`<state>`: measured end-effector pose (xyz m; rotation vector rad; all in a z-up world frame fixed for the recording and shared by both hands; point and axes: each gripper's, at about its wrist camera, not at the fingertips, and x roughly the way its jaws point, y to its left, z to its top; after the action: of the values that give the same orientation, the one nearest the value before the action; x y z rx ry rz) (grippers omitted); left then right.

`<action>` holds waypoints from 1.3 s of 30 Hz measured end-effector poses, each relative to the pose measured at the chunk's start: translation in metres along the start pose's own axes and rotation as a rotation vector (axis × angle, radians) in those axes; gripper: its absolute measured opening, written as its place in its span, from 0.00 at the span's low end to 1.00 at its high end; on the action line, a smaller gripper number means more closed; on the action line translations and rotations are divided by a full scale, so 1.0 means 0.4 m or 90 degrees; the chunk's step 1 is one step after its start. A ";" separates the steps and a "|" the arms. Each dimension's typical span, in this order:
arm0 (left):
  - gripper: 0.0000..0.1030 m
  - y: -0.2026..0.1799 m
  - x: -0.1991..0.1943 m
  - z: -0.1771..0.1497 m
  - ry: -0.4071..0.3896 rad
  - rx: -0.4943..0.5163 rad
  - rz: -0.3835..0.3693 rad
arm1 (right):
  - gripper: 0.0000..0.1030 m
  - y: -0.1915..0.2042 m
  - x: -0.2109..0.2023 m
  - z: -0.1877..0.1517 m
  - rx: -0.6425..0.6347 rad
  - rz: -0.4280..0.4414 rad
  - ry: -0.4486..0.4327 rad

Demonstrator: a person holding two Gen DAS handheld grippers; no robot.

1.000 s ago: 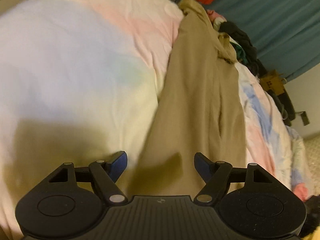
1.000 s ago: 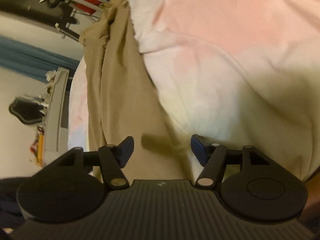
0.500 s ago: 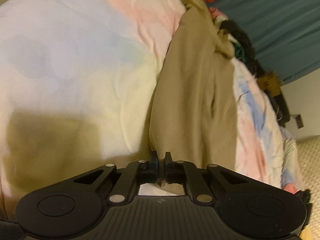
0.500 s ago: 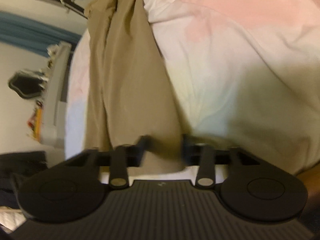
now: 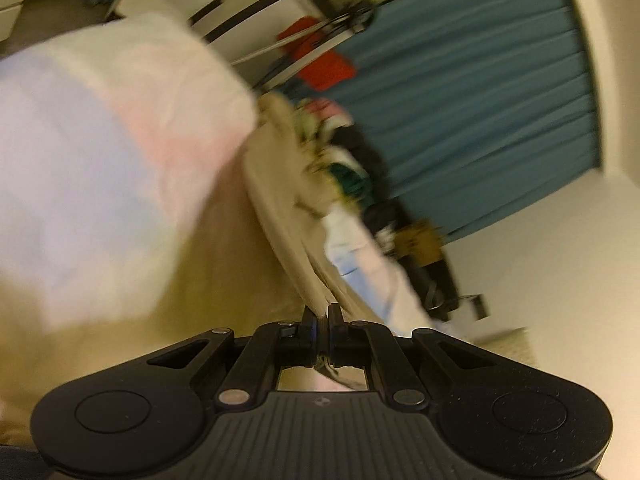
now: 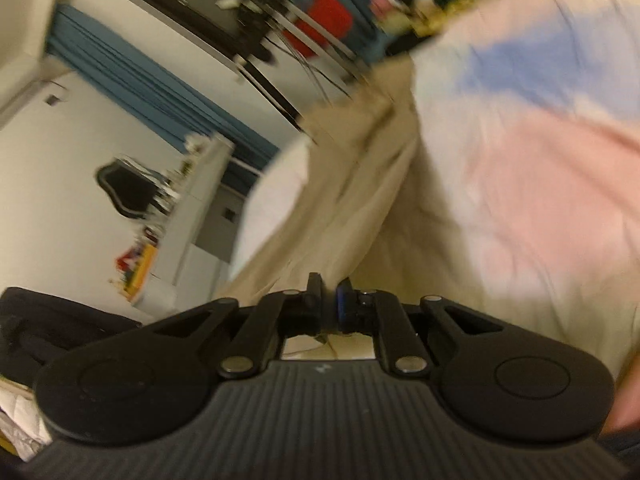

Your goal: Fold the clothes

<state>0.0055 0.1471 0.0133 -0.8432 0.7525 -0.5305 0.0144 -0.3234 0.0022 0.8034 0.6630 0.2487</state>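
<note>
The left gripper (image 5: 322, 316) has its two fingers pressed together on the edge of a tan piece of clothing (image 5: 280, 216). The cloth runs up and away from the fingers in a tight strip, raised off the bed. Its far end sits near a pile of other clothes (image 5: 352, 168) at the far side of the bed. That pile has dark, green and pink bits in it, but it is too blurry to tell them apart.

The right gripper (image 6: 329, 296) is also pinched together on the same tan piece of clothing (image 6: 344, 200). Here the cloth spreads out wide from the fingers and has long wrinkles in it. It hangs between the gripper and the bed.

Under the cloth lies a soft bed cover (image 5: 100, 152) with pale pink, blue and yellow patches. In the right view the bed cover (image 6: 540, 160) fills the right side of the picture.

Behind the bed hangs a blue curtain (image 5: 480, 100). Something red (image 5: 328, 68) hangs on a rack in front of it. In the right view a white shelf (image 6: 192, 208) stands by the wall, with small bright things on it. A dark mirror-shaped thing (image 6: 124, 188) is on the wall next to it.

Both pictures are blurry.
</note>
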 end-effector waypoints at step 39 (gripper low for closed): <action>0.05 -0.079 0.331 0.175 -0.134 0.223 0.139 | 0.10 -0.080 0.348 0.230 -0.038 -0.068 -0.122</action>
<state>0.1386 0.0717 0.0202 -0.4757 0.5291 -0.3571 0.1788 -0.3366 -0.0376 0.7219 0.5137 0.0916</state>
